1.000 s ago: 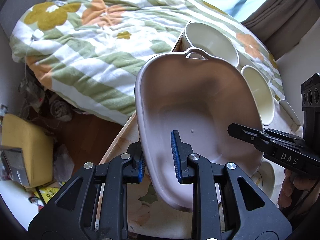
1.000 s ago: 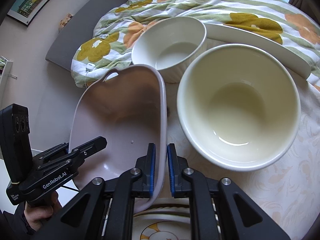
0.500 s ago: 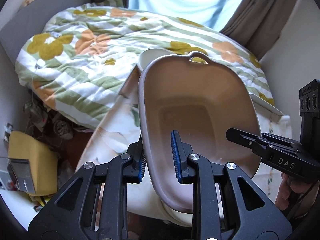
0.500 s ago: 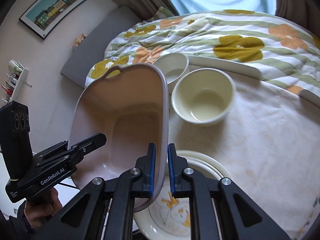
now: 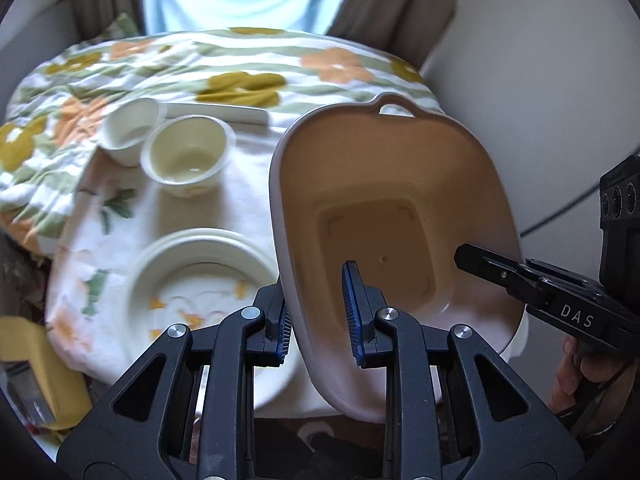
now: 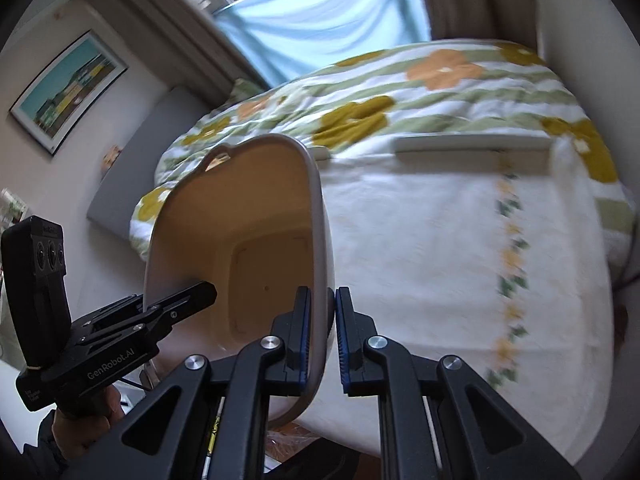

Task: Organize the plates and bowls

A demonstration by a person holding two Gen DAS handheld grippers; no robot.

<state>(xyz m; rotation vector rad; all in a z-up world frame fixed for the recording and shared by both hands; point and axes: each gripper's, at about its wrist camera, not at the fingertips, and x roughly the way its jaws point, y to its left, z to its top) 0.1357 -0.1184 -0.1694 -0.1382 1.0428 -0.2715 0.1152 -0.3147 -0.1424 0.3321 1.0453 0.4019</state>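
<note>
Two grippers are seen clamped on one pale pink basin (image 5: 396, 216), which is held tilted in the air with its hollow facing the cameras. From the left wrist camera, the left gripper (image 5: 318, 314) is shown pinching the basin's near left wall between its blue-padded fingers (image 5: 352, 292), one pad outside and one inside. At the right edge, the right gripper (image 5: 464, 254) is seen reaching in over the opposite rim, gripped by a hand (image 5: 580, 372). A loop handle is visible at the basin's far end. To the left of it, on a table (image 5: 256, 184) covered by a pale flowered cloth, a cream bowl (image 5: 186, 156) is set just beside a smaller white bowl (image 5: 132, 128); nearer the camera lies a stack of flower-patterned plates (image 5: 200, 276). A long white dish (image 5: 218, 112) is placed at the table's far edge, against a flowered quilt (image 5: 248, 68). From the right wrist camera, the right gripper (image 6: 322, 336) is shown with its fingers pressed nearly together on the basin's (image 6: 240, 240) thin right wall. The left gripper (image 6: 202, 290) is seen at the lower left, closed on the other rim. Beyond, the cloth-covered table (image 6: 440, 248) and the long dish (image 6: 472, 146) are blurred.
</note>
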